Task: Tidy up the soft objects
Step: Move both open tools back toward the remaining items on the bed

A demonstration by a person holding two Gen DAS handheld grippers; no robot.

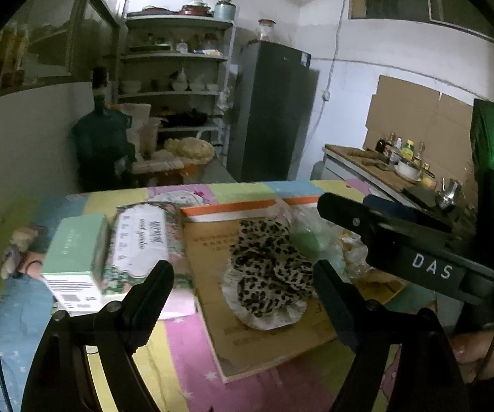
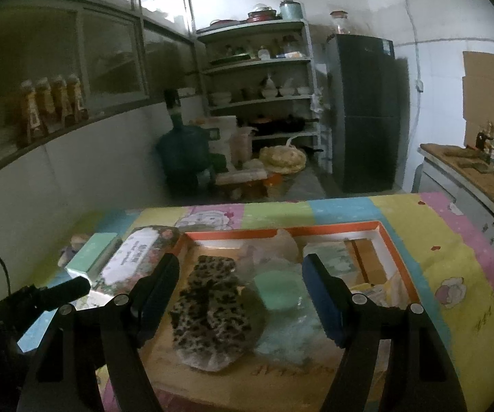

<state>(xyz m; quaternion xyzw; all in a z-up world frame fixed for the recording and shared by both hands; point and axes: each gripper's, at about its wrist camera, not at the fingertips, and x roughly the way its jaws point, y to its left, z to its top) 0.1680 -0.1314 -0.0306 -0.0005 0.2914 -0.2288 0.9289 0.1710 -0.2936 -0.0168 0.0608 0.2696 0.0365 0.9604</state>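
Note:
A leopard-print soft piece [image 1: 267, 267] [image 2: 209, 305] lies on white paper inside a shallow cardboard box with an orange rim [image 1: 212, 250] [image 2: 394, 237]. Beside it, on its right, a green round item in a clear plastic bag [image 1: 307, 243] [image 2: 276, 293] rests in the same box. My left gripper [image 1: 241, 271] hovers above the leopard piece, open wide with nothing between its fingers. My right gripper [image 2: 241, 264] [image 1: 349, 206] hangs over the box as well, open and empty, apart from the items below. The left gripper's fingers [image 2: 75, 286] show at the right wrist view's left edge.
Left of the box lie a floral tissue pack [image 1: 140, 240] [image 2: 133, 257], a mint-green carton [image 1: 75, 250] [image 2: 92, 252] and a small plush figure [image 1: 16, 243]. A pastel patterned cloth [image 2: 452, 274] covers the table. Behind stand a shelf [image 2: 257, 103], a fridge [image 2: 367, 120] and a counter with bottles [image 1: 384, 164].

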